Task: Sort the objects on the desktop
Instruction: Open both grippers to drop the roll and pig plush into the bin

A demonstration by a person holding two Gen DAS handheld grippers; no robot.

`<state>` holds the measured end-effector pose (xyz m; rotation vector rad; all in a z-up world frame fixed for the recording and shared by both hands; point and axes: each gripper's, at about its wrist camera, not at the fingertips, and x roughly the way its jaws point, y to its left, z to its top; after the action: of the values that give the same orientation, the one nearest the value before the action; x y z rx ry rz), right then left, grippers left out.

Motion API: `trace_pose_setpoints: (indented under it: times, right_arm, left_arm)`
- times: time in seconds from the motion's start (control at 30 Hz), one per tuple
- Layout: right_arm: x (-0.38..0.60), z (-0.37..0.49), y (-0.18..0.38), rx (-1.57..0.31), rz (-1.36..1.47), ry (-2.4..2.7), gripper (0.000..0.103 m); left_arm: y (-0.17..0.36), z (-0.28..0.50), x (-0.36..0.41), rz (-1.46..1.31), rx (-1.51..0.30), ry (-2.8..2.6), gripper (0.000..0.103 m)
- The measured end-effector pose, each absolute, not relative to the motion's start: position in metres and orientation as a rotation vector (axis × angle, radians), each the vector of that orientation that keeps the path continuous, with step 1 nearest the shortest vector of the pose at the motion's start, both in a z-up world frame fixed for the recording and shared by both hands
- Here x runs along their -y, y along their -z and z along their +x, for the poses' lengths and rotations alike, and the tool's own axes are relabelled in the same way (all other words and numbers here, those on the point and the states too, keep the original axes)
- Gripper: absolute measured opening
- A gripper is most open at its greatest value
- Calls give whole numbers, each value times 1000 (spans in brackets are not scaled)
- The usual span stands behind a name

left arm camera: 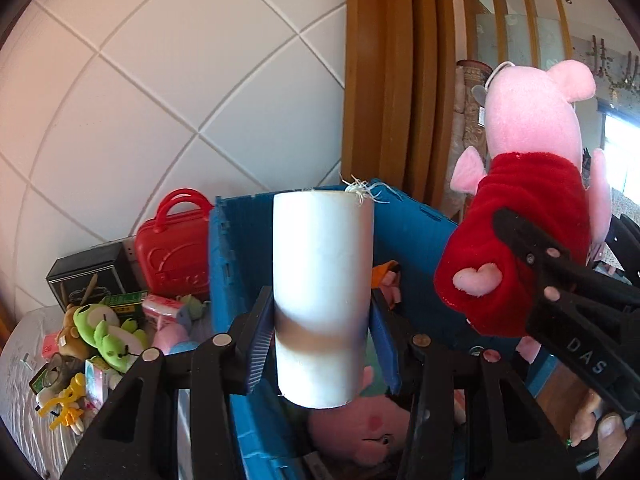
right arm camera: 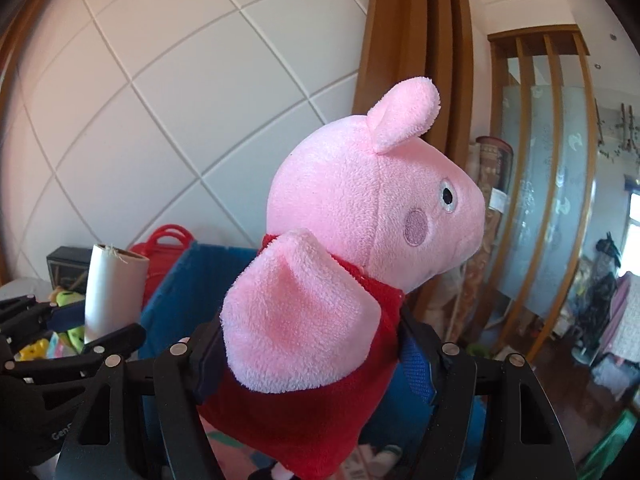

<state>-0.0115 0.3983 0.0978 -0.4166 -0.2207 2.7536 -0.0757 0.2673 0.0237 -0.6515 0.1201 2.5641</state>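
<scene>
Together, two black two-finger grippers each held one item above a blue plastic crate [left arm camera: 404, 240]. At the centre of the left wrist frame, the left gripper [left arm camera: 322, 320] was clamped on a single white cylindrical roll [left arm camera: 323, 296], held upright, frayed threads sticking from its top rim; blue finger pads [left arm camera: 260, 336] pressed its lower sides. At the right of that frame, the right gripper [left arm camera: 532, 256] was closed on one pink plush pig in a red dress [left arm camera: 528, 184], pinching the dress with the head uppermost. The right wrist frame showed the same pig [right arm camera: 360, 216] filling its centre, one ear, one eye and one cheek patch visible, the right gripper [right arm camera: 316, 364] squeezing its red body; the white roll [right arm camera: 112, 292] and the left gripper [right arm camera: 84, 332] stood at the lower left, the crate [right arm camera: 192, 280] behind.

Inside the crate, at the bottom centre of the left wrist frame, lay a second pink plush toy [left arm camera: 360, 428], partly hidden by the roll. At the lower left, a table [left arm camera: 24, 400] carried a heap of small objects: one red plastic handbag-shaped case [left arm camera: 172, 248], one black box [left arm camera: 88, 272], one green frog plush [left arm camera: 108, 332] and one yellow plastic toy [left arm camera: 68, 408]. White diamond-panelled wall [left arm camera: 160, 80] and brown wooden trim [left arm camera: 392, 80] filled the background.
</scene>
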Motion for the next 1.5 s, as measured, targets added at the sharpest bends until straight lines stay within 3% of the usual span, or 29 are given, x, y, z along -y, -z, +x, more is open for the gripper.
trace_pose_setpoints:
  times: [0.37,0.43,0.5,0.53,0.6,0.7,0.87,1.5]
  right_arm:
    - [-489,-27,-54,366,-547,-2664,73]
    - [-498,-29,-47,373,-559,-2671,73]
    - [-502,-33,-43,405,-564,-2667,75]
    - [-500,-34,-42,424,-572,-2665,77]
    - [-493,-35,-40,449,-569,-2661,79]
    - [-486,-34,-40,458,-562,-2653,93]
    - [-482,-30,-37,465,-579,-2671,98]
    - [-463,-26,-45,366,-595,-2783,100]
  left_arm:
    - [18,-84,-351,-866,-204,-2512,46]
    - [14,-82,-353,-864,-207,-2537,55]
    - [12,-79,-351,-855,-201,-2565,82]
    - [10,-79,-349,-846,-195,-2571,83]
    - [11,-80,-346,-842,-200,-2591,83]
    - [13,-84,-340,-868,-177,-2593,83]
    - [12,-84,-336,-884,-161,-2615,83]
    - [7,-79,-283,-876,-114,-2732,83]
